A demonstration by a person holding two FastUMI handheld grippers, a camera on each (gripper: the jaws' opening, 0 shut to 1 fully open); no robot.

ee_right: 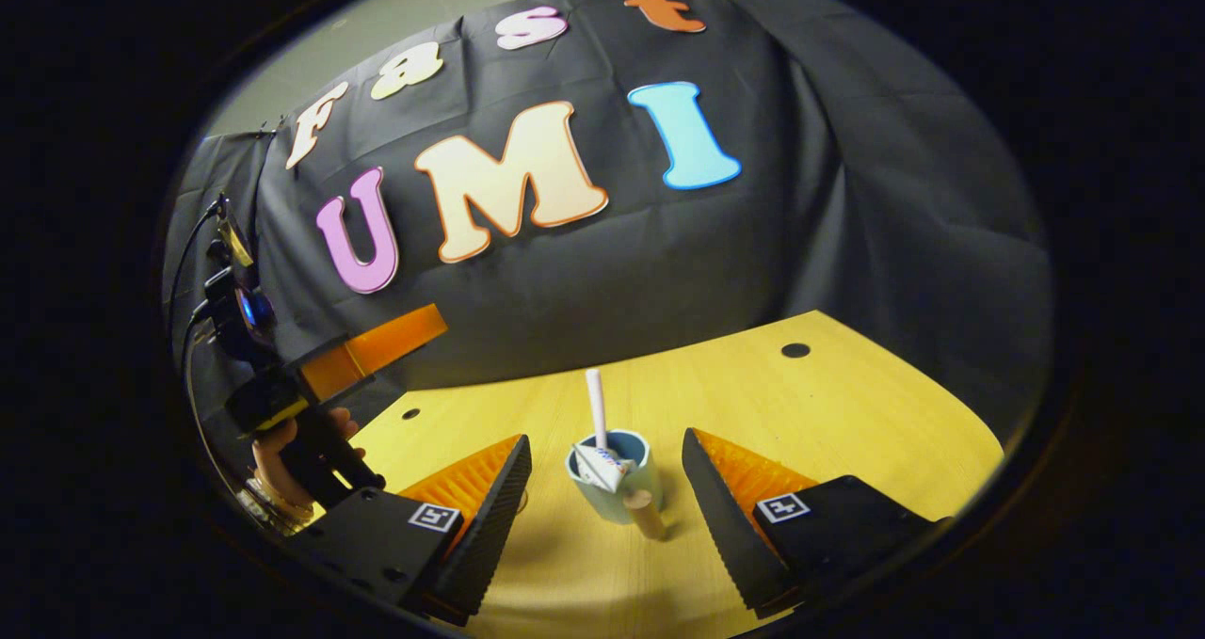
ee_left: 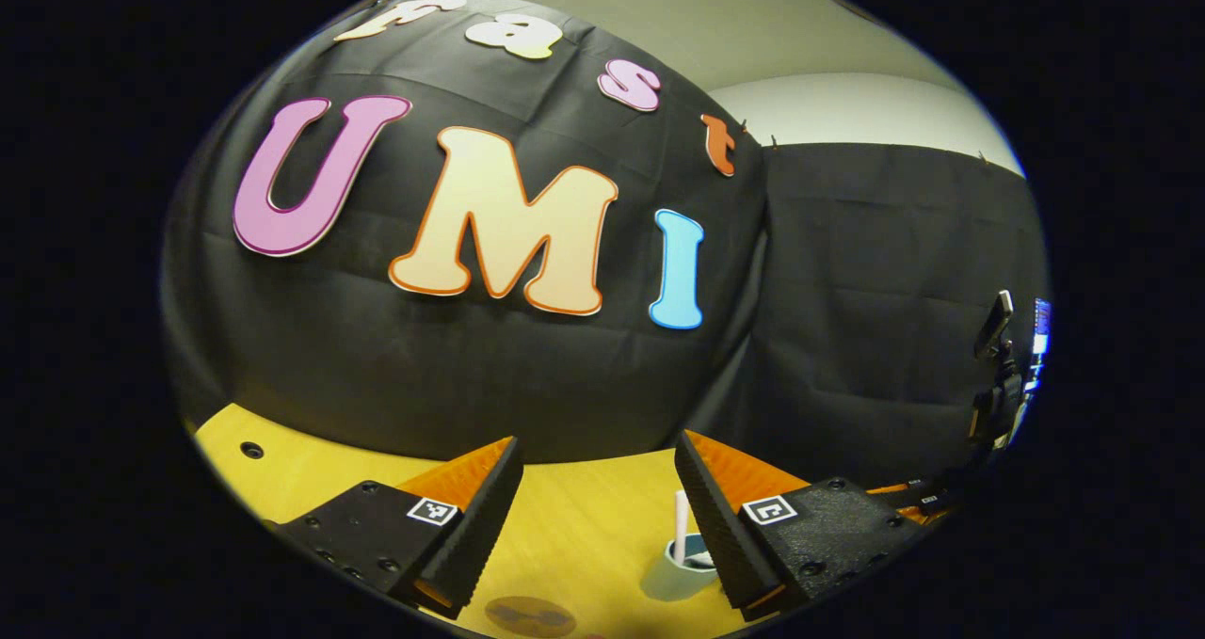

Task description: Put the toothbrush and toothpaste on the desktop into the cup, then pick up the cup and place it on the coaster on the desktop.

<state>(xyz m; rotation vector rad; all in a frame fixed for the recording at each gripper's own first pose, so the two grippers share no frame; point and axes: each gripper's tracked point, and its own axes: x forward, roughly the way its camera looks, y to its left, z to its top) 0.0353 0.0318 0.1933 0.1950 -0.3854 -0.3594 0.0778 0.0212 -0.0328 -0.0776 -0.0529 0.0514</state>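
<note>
I see my right hand-held gripper (ee_right: 607, 517) spread, the cup (ee_right: 612, 479) holding toothbrush (ee_right: 596, 406) and toothpaste (ee_right: 602, 467) between its fingers. My left hand-held gripper (ee_left: 598, 526) is spread above the bench (ee_left: 574, 526).

The table (ee_right: 753, 404) is a warm yellow wood grain, dotted with small dark holes; the cup (ee_right: 617, 488) is a pale blue-grey with a light tan wooden handle; the toothbrush (ee_right: 596, 404) standing in it is white; the toothpaste (ee_right: 602, 465) is white with a touch of blue print; the coaster (ee_left: 529, 615) is a dull brown round with a faint darker pattern; the wall cloth is black, the room wall above it off-white.
</note>
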